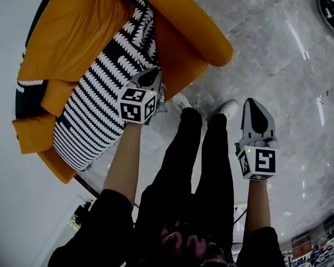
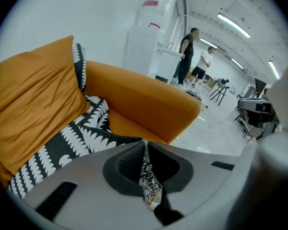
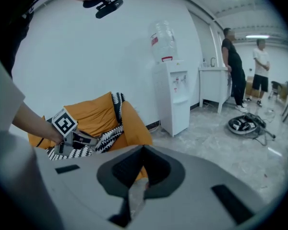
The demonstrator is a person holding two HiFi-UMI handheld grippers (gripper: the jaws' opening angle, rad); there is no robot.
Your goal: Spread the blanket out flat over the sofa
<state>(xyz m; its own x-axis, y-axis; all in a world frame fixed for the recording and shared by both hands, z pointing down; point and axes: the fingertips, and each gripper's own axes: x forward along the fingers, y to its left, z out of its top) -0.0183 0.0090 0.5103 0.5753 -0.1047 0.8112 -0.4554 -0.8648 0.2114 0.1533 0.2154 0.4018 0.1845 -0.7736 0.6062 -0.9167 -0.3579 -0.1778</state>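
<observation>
My left gripper (image 1: pixel 149 77) is clamped on a thin edge of the blanket (image 1: pixel 100 93), which lies bunched on the sofa (image 1: pixel 195 32) seat. My right gripper (image 1: pixel 253 104) hangs over the floor (image 1: pixel 289 49), jaws together and empty. The cloth looks light, soft and floppy, so I'd pinch a second edge well apart from the first.

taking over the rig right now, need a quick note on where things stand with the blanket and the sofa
Left tongs: shut on an edge of the blanket, at the front of the sofa.
Right tongs: shut, empty, out over the floor, apart from the sofa.
Blanket: black and white, bunched in a strip down the seat, beside the orange cushion.
Done: one edge gripped.
Left to do: take a second edge with the right tongs, pull the blanket wide, lay it flat over the sofa.
</observation>
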